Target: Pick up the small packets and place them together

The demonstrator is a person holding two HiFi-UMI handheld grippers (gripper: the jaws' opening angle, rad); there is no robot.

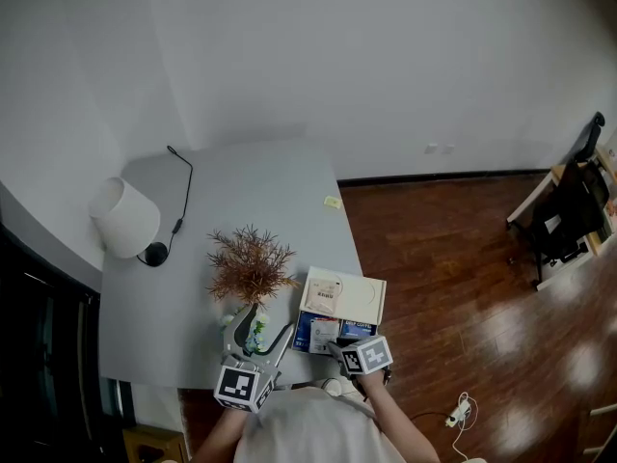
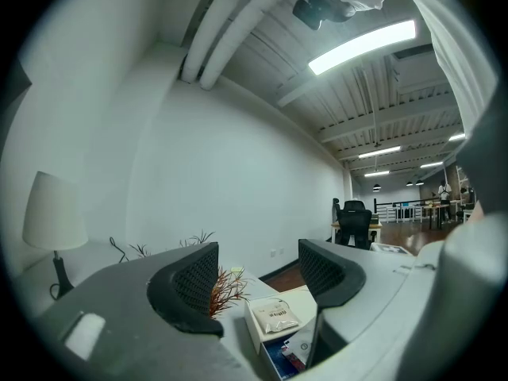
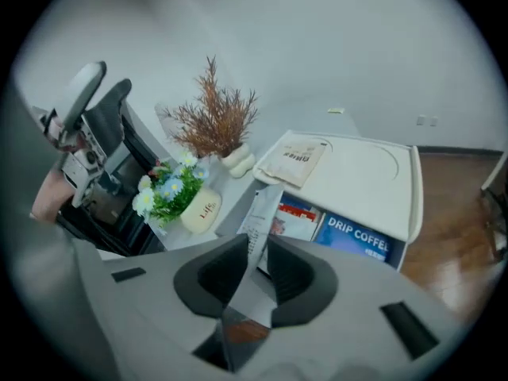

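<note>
At the near edge of the counter (image 1: 164, 307), the right gripper (image 3: 252, 270) pinched a thin, white, printed packet (image 3: 259, 217) between its fingers; the left gripper (image 2: 258, 280) held its fingers wide apart, empty.

Seen from above, a person holds the left gripper (image 1: 245, 382) and the right gripper (image 1: 364, 355) at the near edge of a grey tabletop (image 1: 270, 186). A white packet (image 1: 323, 334) sits at the right gripper's tip, over a blue box (image 1: 353, 329) (its white lid (image 1: 362, 297) carries a small packet (image 1: 326, 297)). A dried rust-coloured plant (image 1: 251, 263) and a small flower pot (image 1: 253, 334) stand beside the left gripper. A white lamp (image 1: 123, 218) with a black cord (image 1: 183, 186) stands at the tabletop's left; a yellow note (image 1: 333, 202) lies near its far right edge.
</note>
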